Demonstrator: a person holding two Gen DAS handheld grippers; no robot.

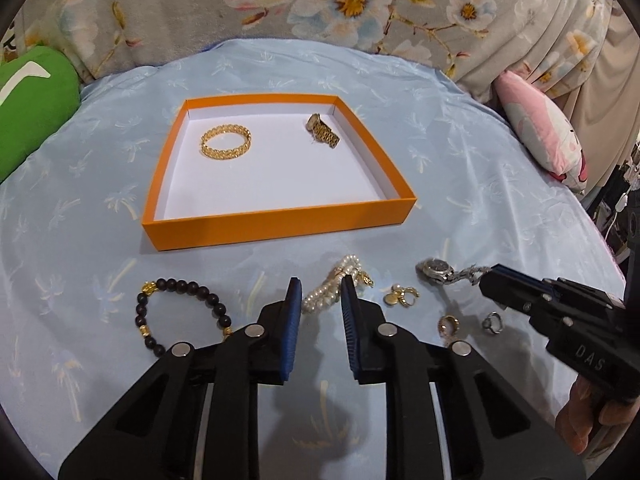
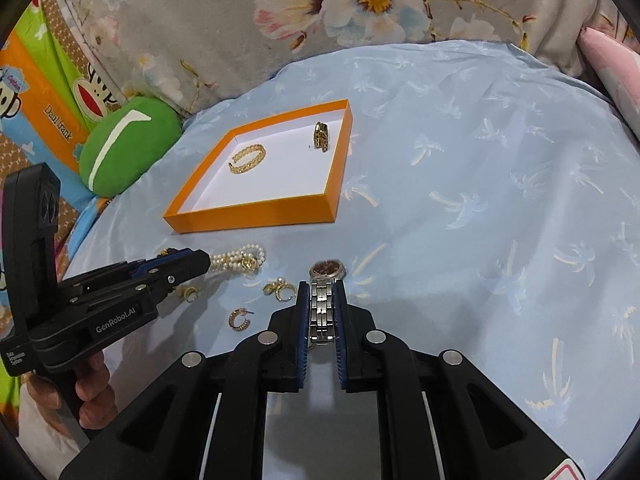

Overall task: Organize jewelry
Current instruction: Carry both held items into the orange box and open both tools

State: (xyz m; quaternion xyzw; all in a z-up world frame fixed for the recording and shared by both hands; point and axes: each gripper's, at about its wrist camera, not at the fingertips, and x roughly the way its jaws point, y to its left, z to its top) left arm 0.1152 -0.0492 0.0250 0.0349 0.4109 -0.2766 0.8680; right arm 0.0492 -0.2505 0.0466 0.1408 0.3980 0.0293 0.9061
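An orange tray [image 1: 276, 222] [image 2: 256, 216] on the blue cloth holds a gold bangle [image 1: 226, 142] [image 2: 248, 159] and a gold watch [image 1: 323, 131] [image 2: 321, 136]. My left gripper [image 1: 321, 300] [image 2: 208, 261] is open, its fingers on either side of a pearl bracelet [image 1: 332, 286] [image 2: 240, 259] lying on the cloth. My right gripper [image 2: 322, 294] [image 1: 486, 280] is shut on the band of a silver watch [image 2: 325, 300] [image 1: 438, 270]. A black bead bracelet [image 1: 180, 312] lies left of the left gripper.
Gold earrings [image 1: 402, 295] [image 2: 280, 289], a gold hoop [image 2: 239, 319] [image 1: 448, 325] and a silver ring [image 1: 493, 323] lie on the cloth in front of the tray. A green cushion [image 1: 32, 108] [image 2: 128, 142] sits left, a pink pillow [image 1: 540, 136] right, floral fabric behind.
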